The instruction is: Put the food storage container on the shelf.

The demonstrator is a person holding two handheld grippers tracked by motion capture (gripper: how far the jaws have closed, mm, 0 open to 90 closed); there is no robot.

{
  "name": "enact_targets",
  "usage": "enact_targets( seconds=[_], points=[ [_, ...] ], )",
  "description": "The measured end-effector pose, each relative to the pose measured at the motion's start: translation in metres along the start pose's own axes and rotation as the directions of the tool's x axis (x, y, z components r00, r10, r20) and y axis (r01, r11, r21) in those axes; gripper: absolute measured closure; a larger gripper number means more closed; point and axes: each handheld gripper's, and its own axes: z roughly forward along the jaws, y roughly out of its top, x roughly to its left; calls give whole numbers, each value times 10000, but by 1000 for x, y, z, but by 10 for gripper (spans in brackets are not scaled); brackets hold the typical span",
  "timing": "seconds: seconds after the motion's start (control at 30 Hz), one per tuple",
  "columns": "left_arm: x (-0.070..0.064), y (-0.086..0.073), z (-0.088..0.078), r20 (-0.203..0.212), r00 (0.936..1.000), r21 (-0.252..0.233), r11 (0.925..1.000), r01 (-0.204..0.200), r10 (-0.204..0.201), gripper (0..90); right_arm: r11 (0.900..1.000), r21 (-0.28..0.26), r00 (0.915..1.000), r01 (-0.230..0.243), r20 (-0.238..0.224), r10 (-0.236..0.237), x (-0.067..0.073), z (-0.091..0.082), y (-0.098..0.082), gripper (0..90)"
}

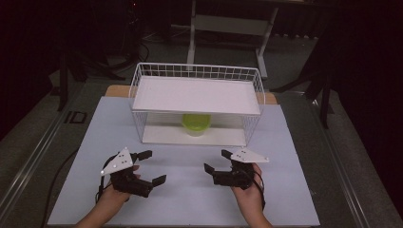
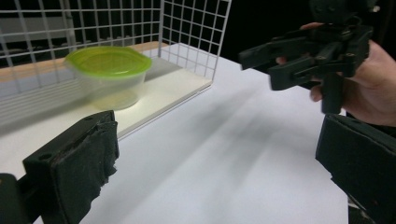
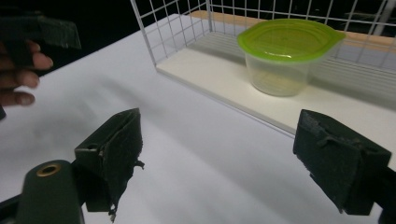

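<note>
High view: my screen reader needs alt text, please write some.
A clear container with a green lid sits on the lower shelf of a white wire rack. Before it, the left gripper and right gripper hover open above the table.

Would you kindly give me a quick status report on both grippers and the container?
Left gripper open, right gripper open, both empty. Container, green lid on, upright on rack's lower shelf. Nothing in the way.

Open white table (image 1: 190, 190) lies ahead of both grippers; the wire rack (image 1: 256, 90) walls the container's (image 1: 196, 123) sides, its front open.
</note>
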Motion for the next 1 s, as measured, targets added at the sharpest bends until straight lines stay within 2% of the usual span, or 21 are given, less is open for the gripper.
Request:
enact_targets(
  seconds=[0.1, 0.37, 0.73, 0.83, 0.93, 1.0],
  points=[
    [1, -2, -8, -135, 9999, -16, 10000, -22, 22, 3, 9999, -18, 9999, 103, 92, -103, 0, -8, -4, 156],
    [2, -7, -21, -272, 9996, 82, 9999, -81, 83, 3, 10000, -5, 9999, -43, 120, 43, -3, -26, -14, 155],
    [0, -15, -30, -312, 9995, 213, 9997, -76, 82, 3, 9999, -48, 9999, 104, 33, -104, -4, -46, -22, 155],
    [-2, -18, -30, -268, 9996, 239, 9997, -36, 42, 3, 9999, 156, 10000, 63, 67, -64, -6, -47, -27, 155],
    [-4, -21, -30, -228, 9997, 317, 9994, -104, 111, 3, 9991, 345, 9997, 243, 81, -246, -8, -50, -32, 155],
    [-4, -22, -29, -249, 9996, 251, 9996, -90, 96, 3, 9993, 292, 9997, 227, 82, -229, -9, -52, -34, 155]
  ],
)
